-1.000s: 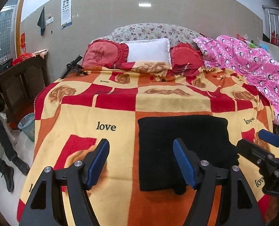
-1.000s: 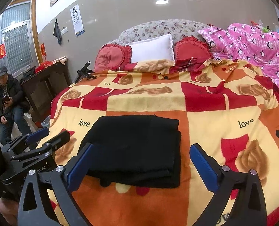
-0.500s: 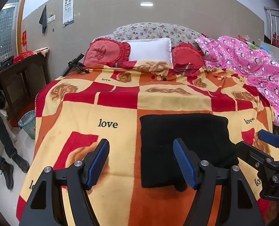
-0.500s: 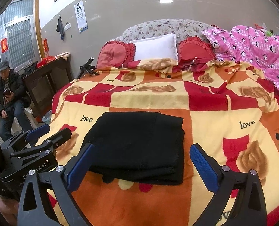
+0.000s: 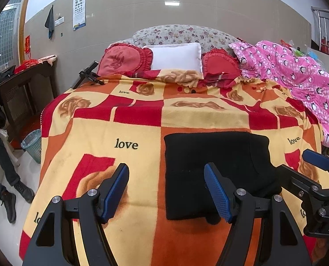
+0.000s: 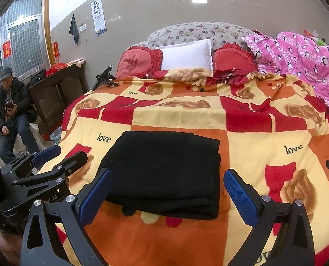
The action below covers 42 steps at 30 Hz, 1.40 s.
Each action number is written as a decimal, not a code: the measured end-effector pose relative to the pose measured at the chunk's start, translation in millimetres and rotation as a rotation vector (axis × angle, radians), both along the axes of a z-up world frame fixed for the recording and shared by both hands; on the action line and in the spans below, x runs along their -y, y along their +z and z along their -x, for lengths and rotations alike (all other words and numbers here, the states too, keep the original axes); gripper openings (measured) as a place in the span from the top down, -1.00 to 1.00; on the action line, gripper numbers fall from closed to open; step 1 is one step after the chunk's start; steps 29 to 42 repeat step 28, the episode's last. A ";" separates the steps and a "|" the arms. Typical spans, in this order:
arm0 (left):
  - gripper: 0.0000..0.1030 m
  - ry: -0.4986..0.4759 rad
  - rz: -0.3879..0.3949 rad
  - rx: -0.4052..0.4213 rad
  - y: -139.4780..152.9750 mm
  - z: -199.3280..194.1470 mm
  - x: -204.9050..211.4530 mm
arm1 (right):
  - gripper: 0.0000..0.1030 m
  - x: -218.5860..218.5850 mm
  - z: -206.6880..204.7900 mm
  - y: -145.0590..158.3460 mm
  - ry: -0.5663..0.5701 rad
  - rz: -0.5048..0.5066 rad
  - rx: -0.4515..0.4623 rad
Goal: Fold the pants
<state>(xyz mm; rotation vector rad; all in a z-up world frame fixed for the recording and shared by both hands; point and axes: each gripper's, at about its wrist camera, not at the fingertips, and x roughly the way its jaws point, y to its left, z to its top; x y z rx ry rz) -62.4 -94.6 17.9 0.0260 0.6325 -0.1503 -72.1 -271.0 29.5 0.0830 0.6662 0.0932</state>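
Near the foot of the bed, the black pants (image 6: 164, 173) lie folded into a thick, tidy rectangle on the orange-and-red blanket (image 6: 264, 133), layered edges facing the holder, so the folding looks finished to me. Both tools hang above and just short of it: the left tool (image 5: 166, 190) gapes wide over bare blanket beside the stack, the right tool (image 6: 166, 195) equally wide, neither gripping anything. Pillows (image 6: 186, 55) crowd the headboard; a seated person (image 6: 11, 110) waits by the wall.
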 end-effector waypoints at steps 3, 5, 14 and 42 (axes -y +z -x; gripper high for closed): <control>-0.36 -0.002 -0.003 -0.001 0.3 -0.4 0.9 | -0.96 -0.7 -1.2 1.0 0.003 0.000 0.001; -0.36 -0.002 -0.005 -0.001 0.5 -1.1 1.3 | -0.96 -1.3 -1.8 1.4 0.005 0.003 0.001; -0.36 -0.004 -0.003 -0.011 -0.2 -4.1 0.9 | -0.96 -4.8 -4.8 -0.8 0.015 0.014 -0.009; -0.37 -0.023 0.009 0.011 -1.6 1.6 -4.1 | -0.96 -1.9 -4.0 -3.2 0.016 0.010 -0.011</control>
